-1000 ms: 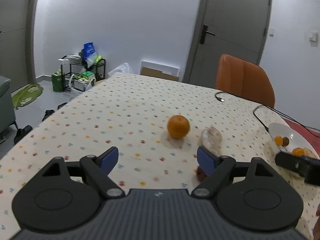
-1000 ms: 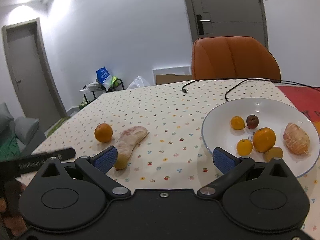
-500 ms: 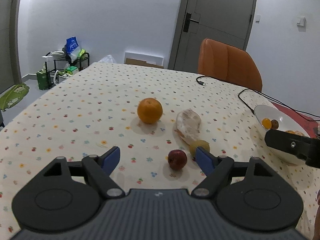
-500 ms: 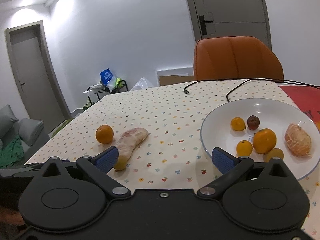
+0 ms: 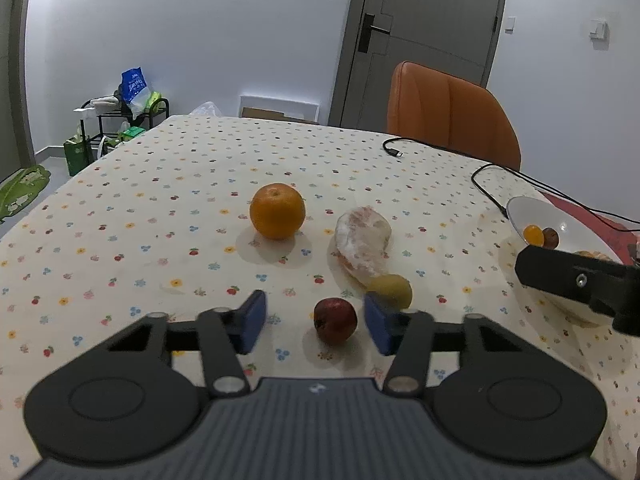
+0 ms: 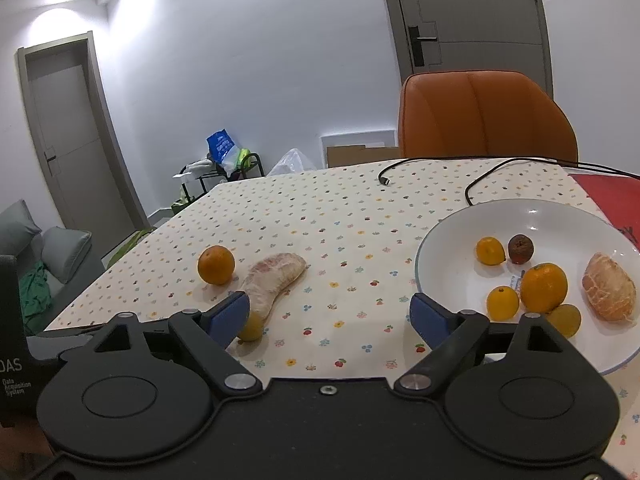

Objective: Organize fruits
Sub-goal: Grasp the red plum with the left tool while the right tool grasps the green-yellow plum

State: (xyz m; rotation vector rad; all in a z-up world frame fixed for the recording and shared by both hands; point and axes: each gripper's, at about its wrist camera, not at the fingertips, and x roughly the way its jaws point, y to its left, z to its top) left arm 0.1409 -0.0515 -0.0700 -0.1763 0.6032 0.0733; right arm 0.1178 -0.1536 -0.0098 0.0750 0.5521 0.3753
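Between the spread fingers of the left gripper (image 5: pixel 314 322) — red fruit (image 5: pixel 335 320), nearer than before; right gripper (image 6: pixel 330 318) spread wide, empty.

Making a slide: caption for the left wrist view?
Open left gripper frames a small red fruit on the dotted tablecloth.

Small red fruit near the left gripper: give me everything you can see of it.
The small red fruit is round, dark red and dull-skinned, with a tiny nub on its near left side. It sits on the dotted tablecloth, between the open fingers of the left gripper, touching neither. A yellow fruit lies close behind, apart.
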